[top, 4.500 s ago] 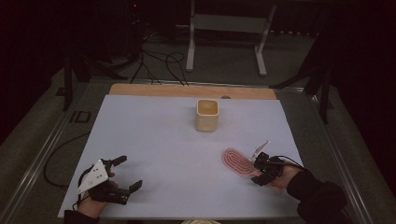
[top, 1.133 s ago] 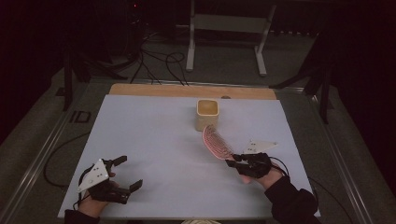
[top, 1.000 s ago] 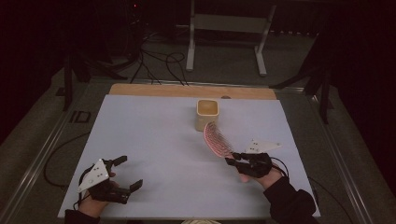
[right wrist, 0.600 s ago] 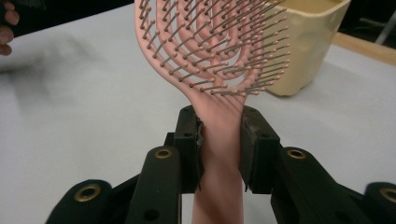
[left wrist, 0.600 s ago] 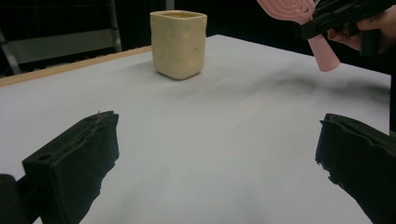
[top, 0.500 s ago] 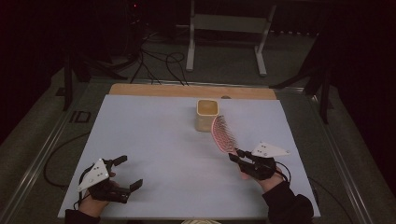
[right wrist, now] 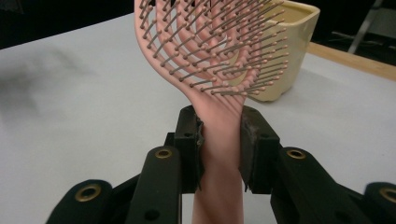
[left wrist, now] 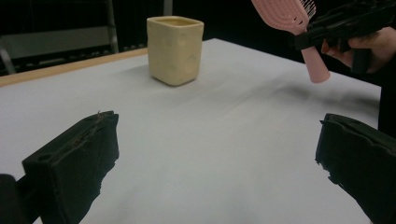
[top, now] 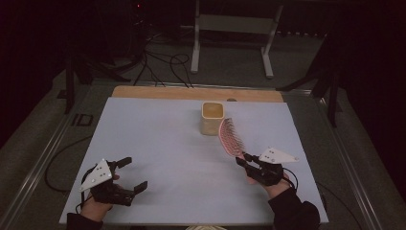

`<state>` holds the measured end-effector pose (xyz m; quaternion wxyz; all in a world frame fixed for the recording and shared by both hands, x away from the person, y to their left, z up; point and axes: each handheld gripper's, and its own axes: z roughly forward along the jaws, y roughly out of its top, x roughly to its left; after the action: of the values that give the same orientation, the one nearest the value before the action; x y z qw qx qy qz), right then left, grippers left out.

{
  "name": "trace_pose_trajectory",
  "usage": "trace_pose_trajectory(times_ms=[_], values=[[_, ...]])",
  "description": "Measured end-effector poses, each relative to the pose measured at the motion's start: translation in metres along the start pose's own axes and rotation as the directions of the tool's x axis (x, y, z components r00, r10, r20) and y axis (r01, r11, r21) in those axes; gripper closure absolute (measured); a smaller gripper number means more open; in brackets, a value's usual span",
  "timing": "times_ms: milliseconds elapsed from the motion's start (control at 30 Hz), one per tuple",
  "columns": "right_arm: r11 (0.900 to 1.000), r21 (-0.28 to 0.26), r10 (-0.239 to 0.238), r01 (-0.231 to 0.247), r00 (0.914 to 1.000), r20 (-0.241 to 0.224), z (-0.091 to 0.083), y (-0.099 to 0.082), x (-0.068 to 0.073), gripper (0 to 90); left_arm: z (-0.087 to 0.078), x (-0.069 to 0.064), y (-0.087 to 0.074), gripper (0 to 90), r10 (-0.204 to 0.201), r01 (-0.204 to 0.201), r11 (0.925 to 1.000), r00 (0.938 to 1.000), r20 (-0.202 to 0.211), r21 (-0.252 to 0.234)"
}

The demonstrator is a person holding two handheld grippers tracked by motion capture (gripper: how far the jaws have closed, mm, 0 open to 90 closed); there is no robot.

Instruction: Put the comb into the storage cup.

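Earlier the pink hairbrush point(top: 231, 137) lay flat on the white table point(top: 158, 139) at about 4 o'clock from the yellow cup point(top: 212, 118), with the right gripper point(top: 245, 160) on its handle. Since then the brush has been lifted clear of the table and swung toward the cup; its head now stands just beside the cup, at roughly 5 o'clock from it, raised and tilted. In the last half second it has crept a little closer to the cup. The left gripper point(top: 131, 174) has not shifted.

The right hand point(top: 268, 179) comes in from 5 o'clock, the gripper pointing toward 11 o'clock. In the right gripper view its jaws are clamped on the brush's handle just below the head, bristles facing the camera and the cup point(right wrist: 285, 60) behind them. The left hand point(top: 93, 206) rests low on the table at 7 o'clock, its jaws wide apart with nothing between them; in the left gripper view the cup point(left wrist: 175, 49) stands ahead at 12 o'clock and the brush point(left wrist: 299, 28) hangs at 2 o'clock
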<state>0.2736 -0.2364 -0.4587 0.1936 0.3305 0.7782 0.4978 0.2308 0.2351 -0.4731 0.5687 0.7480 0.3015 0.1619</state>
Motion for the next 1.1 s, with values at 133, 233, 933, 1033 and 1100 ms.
trace_pose_trajectory(times_ms=[133,233,933,1033,1100], values=[[1.0,-0.004,-0.005,0.005,1.0,0.002,-0.001,0.002,0.002,71.3,0.003,0.0,0.013,0.1,0.01,-0.01,0.9992,0.9999,-0.004,0.039],[1.0,-0.009,-0.003,0.003,1.0,0.002,-0.003,0.003,0.002,71.3,0.005,-0.002,0.025,0.1,0.018,-0.018,0.9979,0.9998,-0.001,0.062],[0.9998,-0.022,-0.001,0.001,1.0,0.008,-0.004,0.006,0.003,71.5,0.03,-0.014,0.111,0.1,0.029,-0.033,0.9988,0.9945,0.101,0.035],[0.9998,-0.019,0.007,-0.007,1.0,0.001,-0.004,0.006,0.003,71.5,0.038,-0.018,0.124,0.2,0.032,-0.037,0.9979,0.9943,0.102,0.053],[0.9998,-0.019,0.011,-0.011,0.9999,0.006,-0.003,0.006,0.004,71.6,0.043,-0.019,0.131,0.2,0.027,-0.033,0.9979,0.9943,0.103,0.056]])
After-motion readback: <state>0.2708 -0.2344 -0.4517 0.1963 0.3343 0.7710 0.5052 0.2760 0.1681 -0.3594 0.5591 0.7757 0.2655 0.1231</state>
